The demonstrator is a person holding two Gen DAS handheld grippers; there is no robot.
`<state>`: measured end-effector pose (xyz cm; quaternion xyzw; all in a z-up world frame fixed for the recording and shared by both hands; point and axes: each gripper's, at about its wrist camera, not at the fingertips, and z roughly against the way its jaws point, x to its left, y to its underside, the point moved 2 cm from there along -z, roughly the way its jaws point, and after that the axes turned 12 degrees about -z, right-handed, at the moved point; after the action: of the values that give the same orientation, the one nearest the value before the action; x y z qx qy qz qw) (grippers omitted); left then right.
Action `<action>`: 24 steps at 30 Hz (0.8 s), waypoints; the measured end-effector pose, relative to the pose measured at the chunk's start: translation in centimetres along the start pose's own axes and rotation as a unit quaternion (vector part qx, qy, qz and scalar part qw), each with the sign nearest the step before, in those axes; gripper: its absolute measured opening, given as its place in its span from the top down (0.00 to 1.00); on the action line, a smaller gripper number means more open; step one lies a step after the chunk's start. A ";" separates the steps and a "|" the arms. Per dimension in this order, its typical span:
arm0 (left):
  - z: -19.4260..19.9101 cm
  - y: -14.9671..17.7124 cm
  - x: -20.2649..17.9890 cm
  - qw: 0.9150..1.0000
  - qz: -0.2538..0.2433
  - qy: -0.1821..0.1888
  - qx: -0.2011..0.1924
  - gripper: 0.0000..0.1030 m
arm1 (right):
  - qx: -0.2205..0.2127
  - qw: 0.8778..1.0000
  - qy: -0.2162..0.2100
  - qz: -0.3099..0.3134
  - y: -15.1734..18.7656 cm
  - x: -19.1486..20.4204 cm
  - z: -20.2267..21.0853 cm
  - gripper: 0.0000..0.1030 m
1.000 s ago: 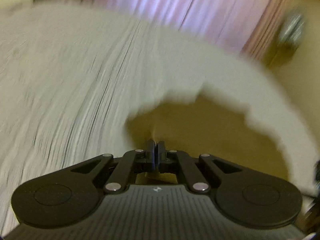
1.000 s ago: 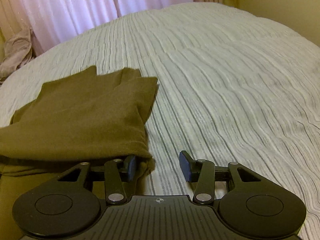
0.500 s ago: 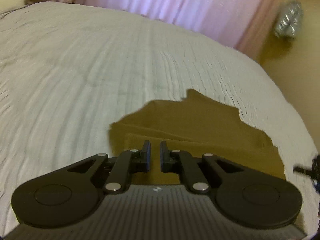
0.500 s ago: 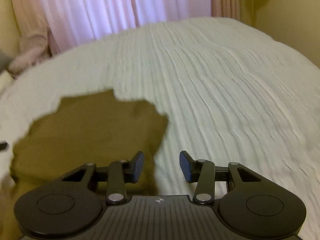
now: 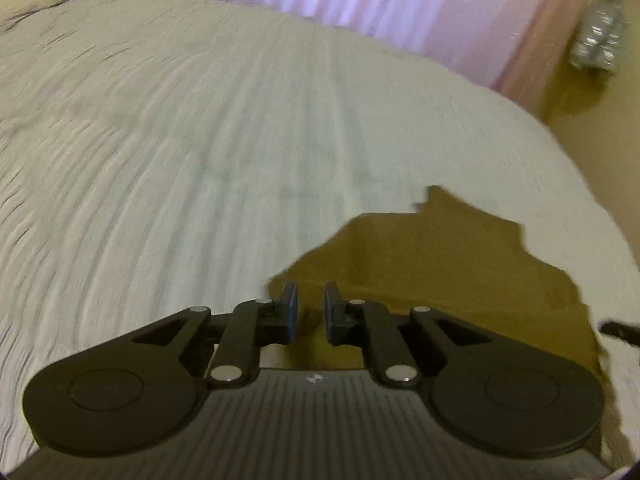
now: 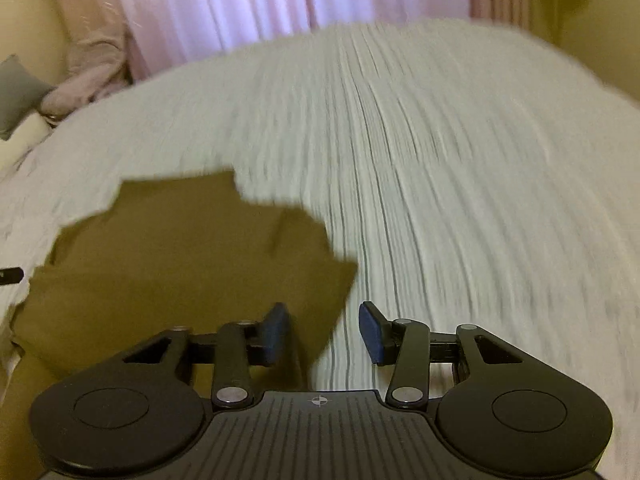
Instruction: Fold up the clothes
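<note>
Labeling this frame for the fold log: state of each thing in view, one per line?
olive garment: folded, lying flat on the bed, held by neither tool
left tool: jaws opening, narrow gap, nothing between them
right tool: open, nothing gripped, garment edge behind its left finger
bedspread: spread, lightly wrinkled
curtains: drawn shut

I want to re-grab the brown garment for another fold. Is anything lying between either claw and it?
Nothing visible. The garment lies alone on the bedspread, just ahead of both claws. The left claw is opening with nothing between its fingers; the right claw is open and empty beside the garment's edge.
</note>
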<state>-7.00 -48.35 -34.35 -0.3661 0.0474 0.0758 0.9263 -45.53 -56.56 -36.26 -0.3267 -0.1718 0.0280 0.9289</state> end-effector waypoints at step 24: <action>-18.2 -11.1 -4.1 0.975 -0.030 0.207 0.071 0.97 | 0.121 0.974 -0.182 -0.056 -11.8 6.0 -18.0 0.94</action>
<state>-9.71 -69.30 -39.53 -0.3087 0.2318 -0.0331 0.9219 -34.50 -75.58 -40.22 -0.1908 -0.3510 0.0554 0.9151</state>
